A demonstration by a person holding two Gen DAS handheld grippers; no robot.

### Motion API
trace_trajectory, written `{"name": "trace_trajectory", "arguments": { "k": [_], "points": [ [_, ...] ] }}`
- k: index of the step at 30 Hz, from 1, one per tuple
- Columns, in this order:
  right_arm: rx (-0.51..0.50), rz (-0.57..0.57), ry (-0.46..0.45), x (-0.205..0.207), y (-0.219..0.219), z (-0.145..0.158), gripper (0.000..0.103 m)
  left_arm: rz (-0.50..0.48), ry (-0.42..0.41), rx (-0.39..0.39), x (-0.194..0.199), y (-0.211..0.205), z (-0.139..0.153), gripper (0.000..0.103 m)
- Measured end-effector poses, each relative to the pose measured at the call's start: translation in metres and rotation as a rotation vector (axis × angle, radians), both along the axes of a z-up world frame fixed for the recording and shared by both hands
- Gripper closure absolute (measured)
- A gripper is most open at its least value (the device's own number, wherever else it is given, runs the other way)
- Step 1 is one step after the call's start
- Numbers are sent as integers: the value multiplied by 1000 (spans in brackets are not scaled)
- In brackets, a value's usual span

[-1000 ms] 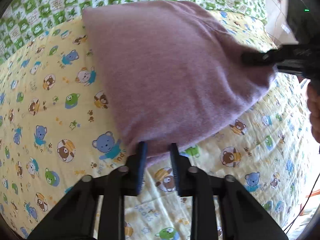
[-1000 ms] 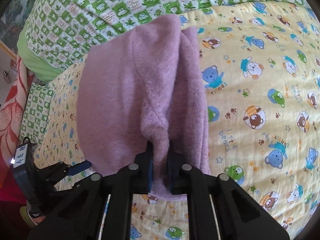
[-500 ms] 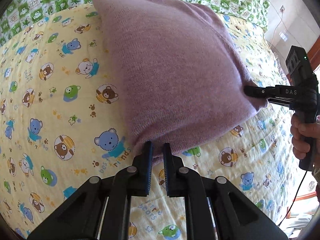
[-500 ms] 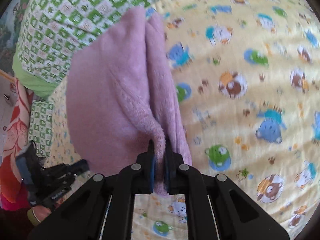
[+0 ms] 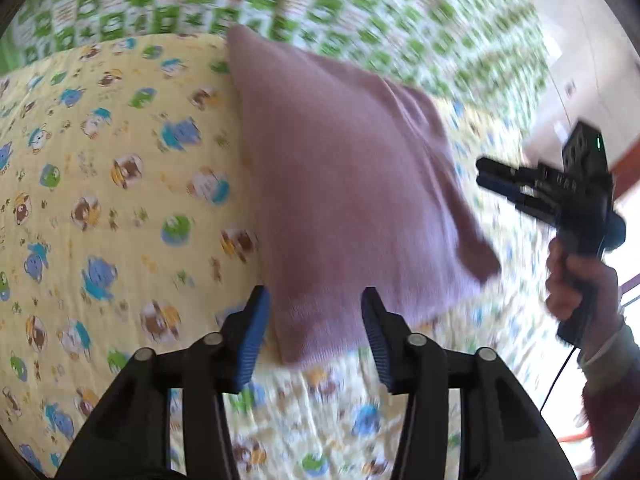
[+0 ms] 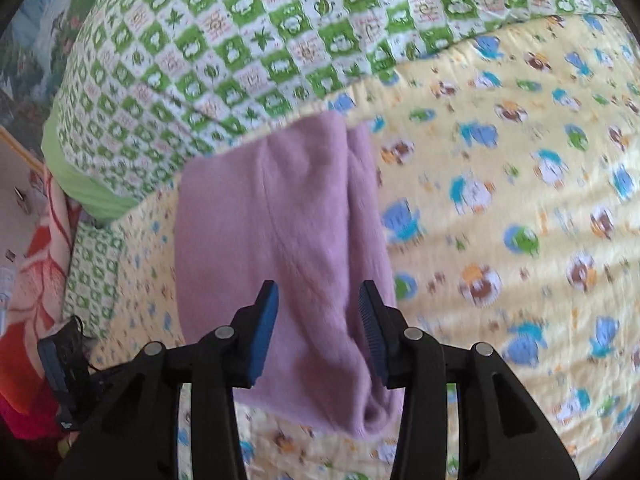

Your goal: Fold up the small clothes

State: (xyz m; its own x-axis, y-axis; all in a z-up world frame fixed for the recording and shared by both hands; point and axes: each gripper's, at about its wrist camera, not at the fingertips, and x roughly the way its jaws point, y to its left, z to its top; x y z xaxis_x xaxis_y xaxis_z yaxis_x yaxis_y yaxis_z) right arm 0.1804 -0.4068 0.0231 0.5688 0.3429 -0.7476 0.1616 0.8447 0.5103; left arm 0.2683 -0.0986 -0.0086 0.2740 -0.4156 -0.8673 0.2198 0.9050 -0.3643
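Both tongs, left (image 5: 316, 320) and right (image 6: 319, 314), just opened, apparently clear of the purple garment's (image 5: 340, 184) edges

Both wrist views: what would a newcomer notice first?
The purple garment lies folded on the yellow cartoon-bear sheet, in the middle of both views. The left gripper and right gripper stand open just above its near edge, jaws having just been opening, pads clear of the cloth. Behind it runs a green-and-white checked quilt.
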Motion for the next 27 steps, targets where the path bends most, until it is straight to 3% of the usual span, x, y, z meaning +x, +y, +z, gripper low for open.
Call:
{"name": "trace_trajectory", "arguments": {
  "k": [3, 10, 17, 18, 19, 20, 24, 27],
  "points": [
    [-32, -6, -5, 27, -1, -3, 60, 57, 15, -20, 28, 7, 1, 47],
    [5, -39, -17, 74, -12, -15, 60, 106, 10, -49, 84, 11, 1, 42],
    [9, -29, -9, 95, -7, -22, 60, 166, 75, -93, 149, 7, -23, 40],
    [11, -17, -3, 98, -6, -24, 65, 172, 81, -96, 156, 6, -25, 40],
    [14, 4, 6, 101, -5, -26, 88, 172, 76, -92, 161, 3, -25, 41],
    [12, 20, 9, 103, -3, -25, 95, 170, 67, -84, 164, 0, -24, 43],
    [51, 27, -150, 88, -11, 11, 95, 155, 20, -53, 174, -6, -17, 51],
    [53, 7, -139, 87, -22, 9, 95, 155, 35, -34, 179, -11, -25, 57]
  ]
}}
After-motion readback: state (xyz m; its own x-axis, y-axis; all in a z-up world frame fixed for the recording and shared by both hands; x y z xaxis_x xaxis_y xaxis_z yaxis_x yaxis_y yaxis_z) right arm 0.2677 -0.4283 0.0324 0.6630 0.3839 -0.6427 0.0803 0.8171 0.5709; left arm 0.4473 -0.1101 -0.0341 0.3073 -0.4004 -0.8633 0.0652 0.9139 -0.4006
